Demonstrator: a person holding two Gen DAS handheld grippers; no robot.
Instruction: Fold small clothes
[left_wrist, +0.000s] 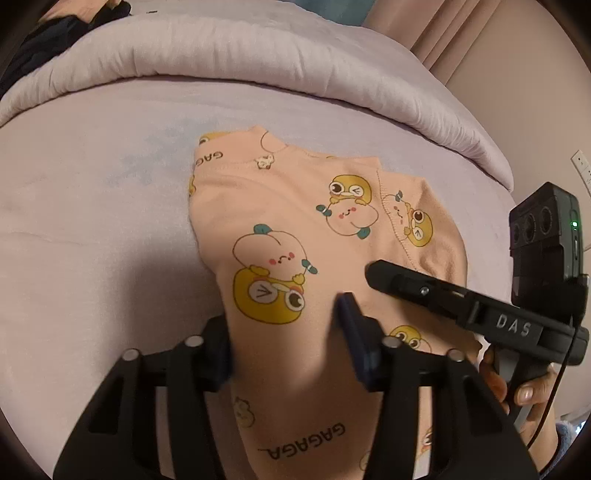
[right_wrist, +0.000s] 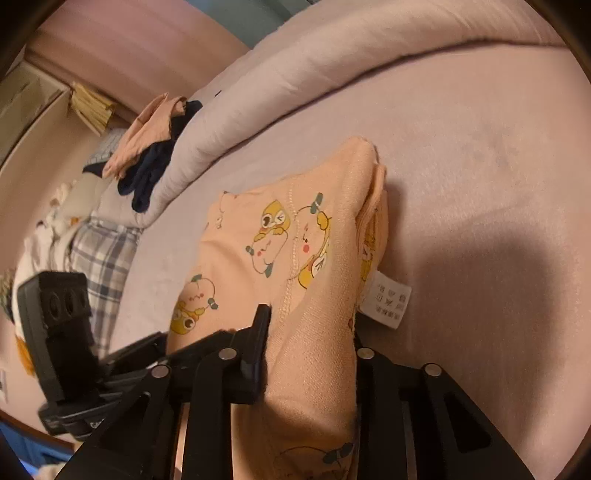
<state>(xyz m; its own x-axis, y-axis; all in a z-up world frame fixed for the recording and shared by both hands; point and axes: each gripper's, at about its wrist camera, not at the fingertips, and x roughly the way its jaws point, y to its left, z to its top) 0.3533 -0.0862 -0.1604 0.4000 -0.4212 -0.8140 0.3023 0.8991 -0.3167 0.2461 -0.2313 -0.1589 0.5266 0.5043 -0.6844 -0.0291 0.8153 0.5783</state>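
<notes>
The peach cartoon-print garment (left_wrist: 295, 229) lies partly folded on the bed (left_wrist: 92, 221), in front of the rolled duvet (left_wrist: 221, 62). It looks light, soft and limp, so I judge it will sag and slide unless taken by doubled edges. The left gripper (left_wrist: 288, 332) has its jaws narrowed onto a raised fold at the garment's near hem. The right gripper (right_wrist: 310, 339) pinches a bunched ridge beside the care label (right_wrist: 388, 301). Both holds sit well away from the duvet.
</notes>
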